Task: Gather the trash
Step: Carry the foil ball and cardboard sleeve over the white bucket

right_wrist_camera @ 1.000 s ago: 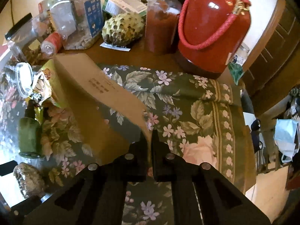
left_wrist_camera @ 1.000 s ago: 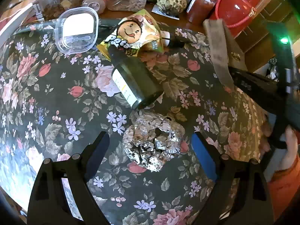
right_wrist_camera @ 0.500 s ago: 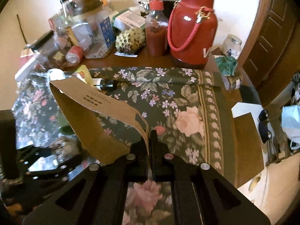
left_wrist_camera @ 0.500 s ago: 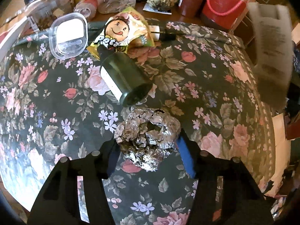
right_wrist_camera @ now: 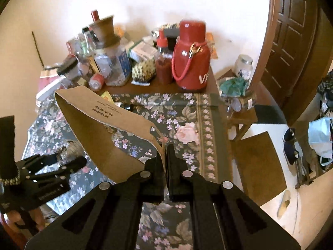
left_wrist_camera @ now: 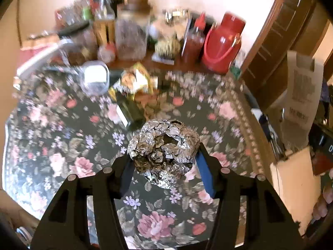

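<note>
1. We judge we are in the carrying step of the trash collection: two pieces are already gripped and both are off the floral tablecloth.
2. Our left gripper is clamped on the crumpled foil ball. Its jaws stand about half apart, and the blue pads press the ball's flanks. The ball hangs above the cloth, in front of the dark green bottle, which lies on its side.
3. Our right gripper has its jaws together, pinching the edge of a torn brown cardboard piece. The piece curls up and to the left over the table. In the left wrist view the same cardboard hangs at the right, beyond the table edge.
4. Trash still on the table, as we read it: the yellow snack packet and the clear plastic container, both blurred, and the bottle.
5. The next move, in our judgement, calls for taking both loads to a bin, which no view shows. Foil dents easily, so the left grip should hold firm; the cardboard is held only by a thin edge and could swing.
</note>
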### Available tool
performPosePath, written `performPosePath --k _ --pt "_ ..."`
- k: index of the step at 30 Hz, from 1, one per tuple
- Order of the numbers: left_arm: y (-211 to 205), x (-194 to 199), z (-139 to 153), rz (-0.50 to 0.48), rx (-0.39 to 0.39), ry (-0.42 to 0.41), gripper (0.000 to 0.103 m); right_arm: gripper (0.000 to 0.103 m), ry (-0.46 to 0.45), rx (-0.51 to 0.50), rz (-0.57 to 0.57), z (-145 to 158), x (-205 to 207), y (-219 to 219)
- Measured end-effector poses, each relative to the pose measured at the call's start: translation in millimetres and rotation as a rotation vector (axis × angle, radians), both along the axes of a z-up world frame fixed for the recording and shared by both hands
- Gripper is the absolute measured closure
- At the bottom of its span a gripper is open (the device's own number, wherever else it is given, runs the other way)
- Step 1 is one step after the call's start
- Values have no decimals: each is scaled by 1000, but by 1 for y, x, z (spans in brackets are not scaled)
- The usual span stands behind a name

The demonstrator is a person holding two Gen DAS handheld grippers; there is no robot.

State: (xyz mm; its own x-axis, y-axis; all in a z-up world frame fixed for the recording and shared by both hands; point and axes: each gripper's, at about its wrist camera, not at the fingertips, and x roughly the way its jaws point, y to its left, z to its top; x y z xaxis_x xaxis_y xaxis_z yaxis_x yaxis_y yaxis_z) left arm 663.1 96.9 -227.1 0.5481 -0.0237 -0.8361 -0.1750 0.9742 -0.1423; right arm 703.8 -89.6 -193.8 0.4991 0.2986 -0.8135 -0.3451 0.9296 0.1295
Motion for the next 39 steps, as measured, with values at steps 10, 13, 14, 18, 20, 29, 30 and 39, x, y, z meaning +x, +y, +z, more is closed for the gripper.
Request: performPosePath --k 10,13,14,18,20,29,30,39 --pt "-27 -75 96 102 20 -210 48 101 -117 65 50 59 -43 -46" --pt "-34 -97 123 106 35 -270 48 101 -144 86 57 74 -53 -54" --pt "-36 -106 132 105 49 -292 48 101 -159 100 56 82 -59 -57" --pt "-41 -134 157 93 99 -361 48 101 -205 119 38 102 -77 -63" --pt "-42 -147 162 81 102 -376 48 101 -229 124 29 111 -87 -64" --pt "-30 -225 175 4 95 -438 48 101 -278 130 -31 128 -156 -54" --pt "-26 -238 175 -6 92 -443 48 101 -279 129 -36 128 -163 -52" --pt "0 -343 172 -66 79 -452 48 101 -265 135 -107 131 -270 -33"
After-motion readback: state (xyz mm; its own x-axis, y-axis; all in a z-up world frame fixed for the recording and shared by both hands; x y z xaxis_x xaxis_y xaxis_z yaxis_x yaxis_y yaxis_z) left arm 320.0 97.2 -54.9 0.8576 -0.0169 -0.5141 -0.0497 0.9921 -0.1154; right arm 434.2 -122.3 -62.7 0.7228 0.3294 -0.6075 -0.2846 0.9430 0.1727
